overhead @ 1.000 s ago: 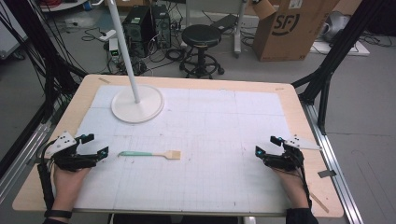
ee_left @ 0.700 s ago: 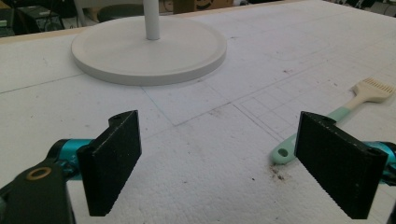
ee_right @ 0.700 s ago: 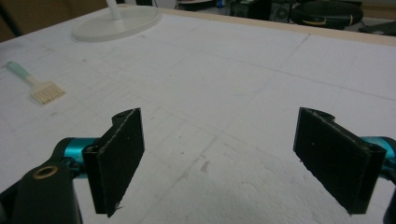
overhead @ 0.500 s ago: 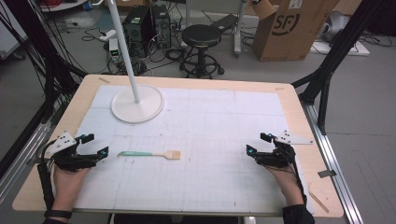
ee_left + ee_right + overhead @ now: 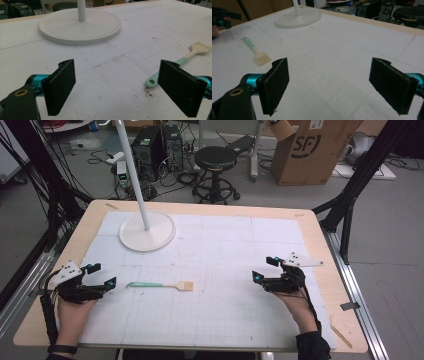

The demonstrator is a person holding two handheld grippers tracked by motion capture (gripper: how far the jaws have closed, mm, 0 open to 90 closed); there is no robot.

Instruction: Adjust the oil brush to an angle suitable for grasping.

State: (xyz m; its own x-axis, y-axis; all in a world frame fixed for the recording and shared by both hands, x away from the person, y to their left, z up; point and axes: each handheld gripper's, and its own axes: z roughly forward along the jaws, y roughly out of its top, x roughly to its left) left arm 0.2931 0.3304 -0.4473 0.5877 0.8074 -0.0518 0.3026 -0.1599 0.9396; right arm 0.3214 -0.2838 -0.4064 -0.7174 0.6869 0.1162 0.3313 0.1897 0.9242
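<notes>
A small brush (image 5: 160, 285) with a mint-green handle and tan bristles lies flat on the white mat, handle end to the left. My left gripper (image 5: 104, 275) rests open at the mat's left side, just left of the handle tip; in the left gripper view its jaws (image 5: 122, 87) stand wide apart with the brush (image 5: 190, 55) beyond the right jaw. My right gripper (image 5: 263, 269) is open at the right side of the mat, well away from the brush. In the right gripper view it (image 5: 332, 85) holds nothing, and the brush (image 5: 258, 53) lies far to the left.
A white lamp with a round base (image 5: 147, 231) and a thin pole stands at the back left of the mat. The wooden table edge (image 5: 210, 208) frames the mat. Beyond the table are a stool (image 5: 215, 160), a cardboard box (image 5: 310, 150) and cables on the floor.
My right gripper has slid a little to the left, toward the middle of the mat. The left gripper and the brush have stayed put.
</notes>
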